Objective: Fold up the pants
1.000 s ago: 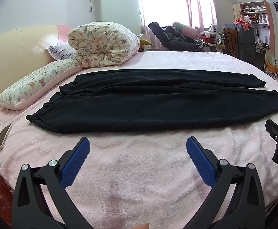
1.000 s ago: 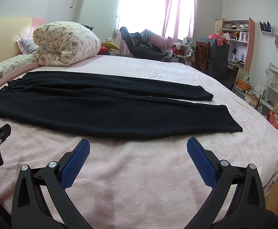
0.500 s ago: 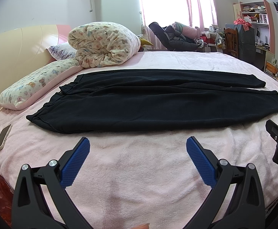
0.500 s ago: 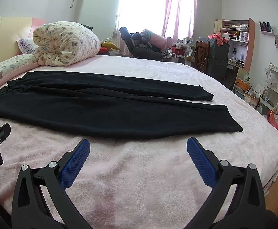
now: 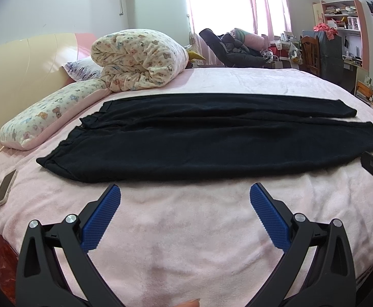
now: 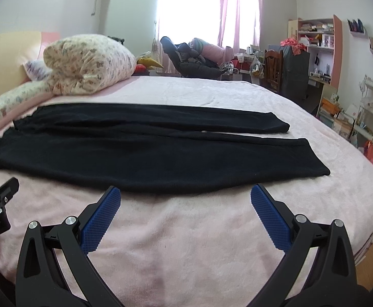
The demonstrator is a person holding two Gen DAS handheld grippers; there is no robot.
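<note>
Before me, a bed covered in pink plush blanket (image 5: 186, 230) carries black pants (image 5: 199, 140) laid flat, unfolded. Also on it: rolled teddy-print quilt (image 5: 137, 58), long printed pillow (image 5: 48, 115), pale smartphone (image 5: 4, 188) near the left edge.

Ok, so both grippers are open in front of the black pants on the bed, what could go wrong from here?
1. The pants lie flat on the fuzzy pink blanket; the left gripper or the right gripper could pinch blanket along with fabric.
2. The two legs are splayed apart at the cuffs, so a fold may end up uneven.
3. The phone lies near the bed edge; a tugged blanket might shift it.
</note>
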